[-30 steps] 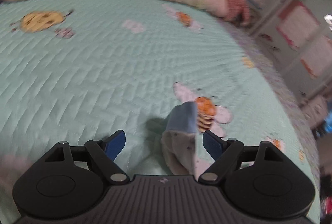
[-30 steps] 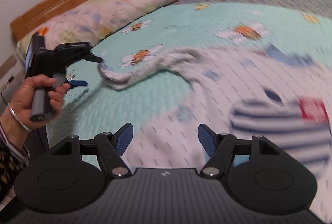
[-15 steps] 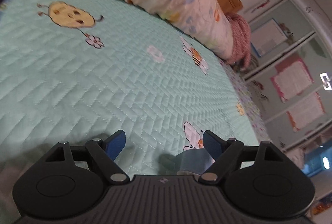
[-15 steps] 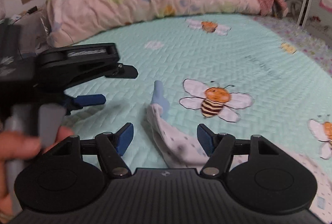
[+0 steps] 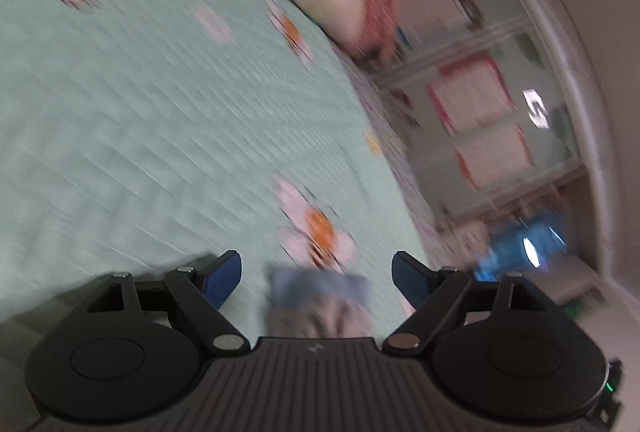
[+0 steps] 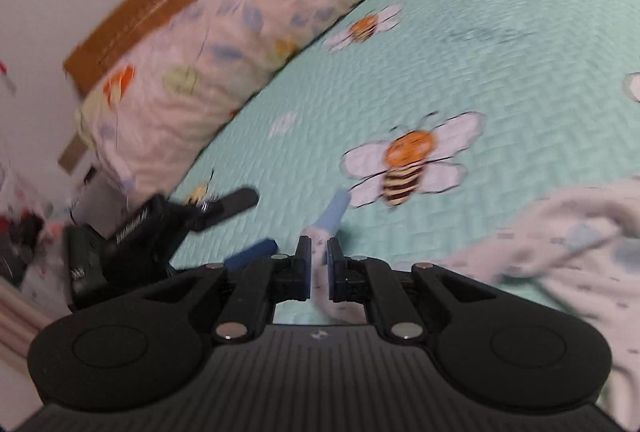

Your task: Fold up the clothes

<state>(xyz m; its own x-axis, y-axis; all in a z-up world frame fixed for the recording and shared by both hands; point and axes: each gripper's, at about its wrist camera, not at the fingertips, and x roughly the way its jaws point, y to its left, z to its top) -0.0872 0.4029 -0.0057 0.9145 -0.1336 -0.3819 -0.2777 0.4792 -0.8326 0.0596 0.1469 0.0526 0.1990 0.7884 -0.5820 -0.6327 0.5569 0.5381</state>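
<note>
With my right gripper (image 6: 319, 264) having just drawn its jaws together, I see them pinching the white sleeve (image 6: 320, 274) near its pale blue cuff (image 6: 335, 212). That sleeve runs long and narrow away from the jaws, cuff end pointing up toward the bee print (image 6: 408, 163) on the mint bed quilt (image 6: 500, 63). The rest of the garment (image 6: 580, 256) lies rumpled to the right. My left gripper (image 5: 316, 274) has its jaws spread wide, the cuff (image 5: 320, 284) between them, apparently untouched though blur hides detail. Beyond lies a floral pillow (image 6: 224, 51).
</note>
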